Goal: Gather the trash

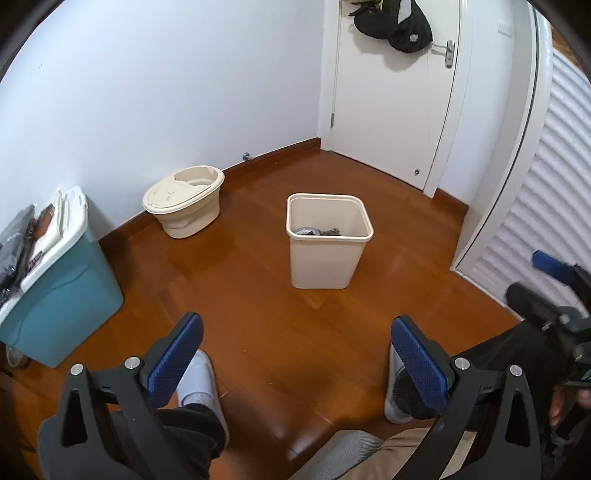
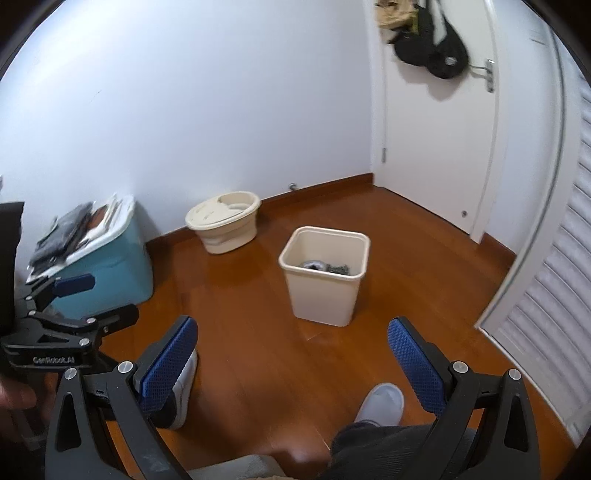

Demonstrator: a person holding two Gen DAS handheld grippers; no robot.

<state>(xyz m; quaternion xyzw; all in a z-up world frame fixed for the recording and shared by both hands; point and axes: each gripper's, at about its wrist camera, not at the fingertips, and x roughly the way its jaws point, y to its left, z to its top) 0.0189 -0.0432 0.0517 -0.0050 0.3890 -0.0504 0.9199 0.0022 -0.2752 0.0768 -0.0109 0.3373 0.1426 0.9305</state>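
Both tools are held low over a wooden floor (image 1: 258, 295) and point the same way into a room corner. The left tool (image 1: 297, 354) has its two blue-padded fingers spread wide with nothing between them, and the right tool (image 2: 291, 354) is spread just as wide and is also empty. Straight ahead of each tool, standing upright on the floor and well apart from the fingertips, is a cream waste bin (image 1: 325, 254) with an open top; dark crumpled trash (image 1: 317, 232) lies at its bottom, partly hidden by the near wall. Beyond the bin and to the left of the left tool, a cream oval bucket (image 1: 184, 201) with a partial lid sits against the white wall. Nearer, on the far left of that tool, stands a teal storage box (image 1: 62, 302) with a white lid, and papers and dark items are piled on top. Below the fingers of both tools a person's feet in light shoes (image 1: 197, 380) rest on the floor. Far ahead and to the right is a white door (image 1: 391, 103), and a black bag (image 1: 402, 26) hangs on it. In the left wrist view the right tool shows at the right edge; in the right wrist view the left tool shows at the left edge.
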